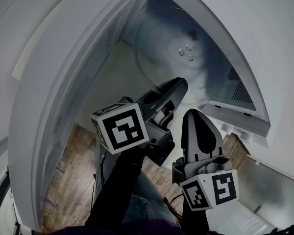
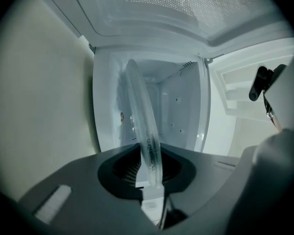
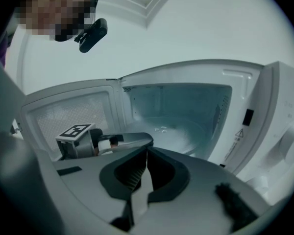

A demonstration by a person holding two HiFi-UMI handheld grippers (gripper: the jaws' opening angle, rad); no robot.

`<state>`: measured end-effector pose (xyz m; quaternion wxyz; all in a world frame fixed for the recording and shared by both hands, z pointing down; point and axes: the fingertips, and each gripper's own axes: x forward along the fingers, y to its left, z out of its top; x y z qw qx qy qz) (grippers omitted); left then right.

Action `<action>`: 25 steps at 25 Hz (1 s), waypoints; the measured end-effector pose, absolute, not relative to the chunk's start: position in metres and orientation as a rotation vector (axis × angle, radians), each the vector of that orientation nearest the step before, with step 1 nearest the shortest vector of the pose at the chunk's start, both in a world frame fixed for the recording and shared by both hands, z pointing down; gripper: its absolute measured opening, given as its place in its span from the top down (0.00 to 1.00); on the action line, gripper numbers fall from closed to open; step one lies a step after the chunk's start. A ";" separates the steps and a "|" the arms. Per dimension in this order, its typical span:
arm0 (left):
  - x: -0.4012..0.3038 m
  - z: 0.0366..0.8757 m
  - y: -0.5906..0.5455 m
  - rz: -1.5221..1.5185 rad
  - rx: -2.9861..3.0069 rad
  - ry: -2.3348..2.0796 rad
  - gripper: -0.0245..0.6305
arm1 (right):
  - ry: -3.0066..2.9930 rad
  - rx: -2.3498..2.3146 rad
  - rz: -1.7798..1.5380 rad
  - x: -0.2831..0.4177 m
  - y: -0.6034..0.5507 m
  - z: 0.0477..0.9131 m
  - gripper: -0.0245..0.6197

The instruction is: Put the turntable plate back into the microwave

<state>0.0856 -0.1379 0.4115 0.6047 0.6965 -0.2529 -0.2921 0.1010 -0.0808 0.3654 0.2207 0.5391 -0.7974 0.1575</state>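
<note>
The white microwave [image 3: 264, 131] stands open, its door [image 1: 54, 106] swung wide to the left, the mesh window facing the cavity. Below the appliance there is wooden floor [image 1: 68, 180].

The glass turntable plate [image 1: 157, 58] is already inside the cavity, lying roughly level with the floor of the oven. From where I stand I can't quite tell whether its far edge rests on the cavity floor or hangs just above it.

The left gripper [image 2: 150, 155] reaches in through the doorway and is clamped on the plate's near rim, which passes edge-on between the ribbed pads [image 2: 130, 168]. The right gripper [image 3: 147, 151] sits just outside the opening, beside the left one and lower, pointing down toward the cavity; its jaws are pressed together with nothing between them. Dark sleeves [image 1: 117, 190] run back from both tools.

Each gripper carries its marker cube [image 1: 120, 129] at the rear. On the plate's middle sit three small raised bumps [image 1: 186, 53].
</note>
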 end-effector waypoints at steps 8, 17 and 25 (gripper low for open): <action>0.088 0.412 -0.153 -0.681 1.625 -0.588 0.86 | -2.186 1.506 0.465 0.109 -0.085 0.370 0.94; 0.100 0.411 -0.167 -0.683 1.605 -0.583 0.86 | -2.186 1.507 0.471 0.106 -0.092 0.372 0.94; 0.103 0.407 -0.172 -0.676 1.606 -0.584 0.86 | -2.170 1.531 0.454 0.108 -0.090 0.368 0.94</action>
